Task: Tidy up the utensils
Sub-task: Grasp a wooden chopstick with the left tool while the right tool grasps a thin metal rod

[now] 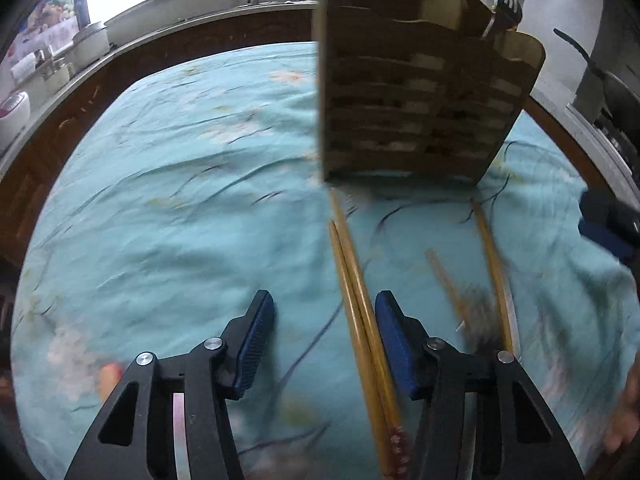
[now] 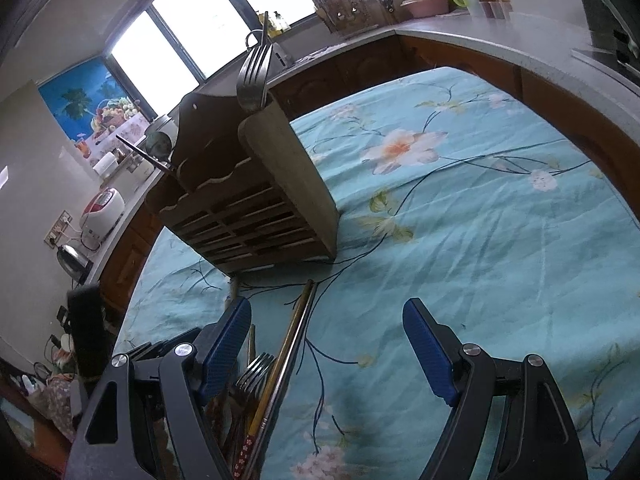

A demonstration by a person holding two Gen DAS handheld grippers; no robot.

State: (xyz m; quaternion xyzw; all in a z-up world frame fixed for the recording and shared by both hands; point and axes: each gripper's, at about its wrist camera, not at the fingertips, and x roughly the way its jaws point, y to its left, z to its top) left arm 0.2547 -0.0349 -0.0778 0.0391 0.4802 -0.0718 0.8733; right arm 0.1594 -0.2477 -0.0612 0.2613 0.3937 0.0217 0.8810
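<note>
A wooden slatted utensil holder (image 1: 416, 104) stands on the turquoise floral cloth; it also shows in the right wrist view (image 2: 256, 200) with a fork (image 2: 253, 76) upright in its right compartment. A pair of bamboo chopsticks (image 1: 360, 312) lies on the cloth between the jaws of my open left gripper (image 1: 324, 320), close to its right finger. More chopsticks (image 1: 494, 268) lie to the right. My right gripper (image 2: 326, 344) is open and empty above the cloth. Chopsticks (image 2: 286, 356) and a fork (image 2: 252, 372) lie by its left finger.
A kitchen counter (image 2: 500, 40) curves around the table with a knife block (image 2: 340, 12), bowls, a rice cooker (image 2: 102, 212) and a kettle (image 2: 72, 260). A black pan (image 1: 600, 80) sits at the right. The cloth (image 2: 480, 220) is wrinkled.
</note>
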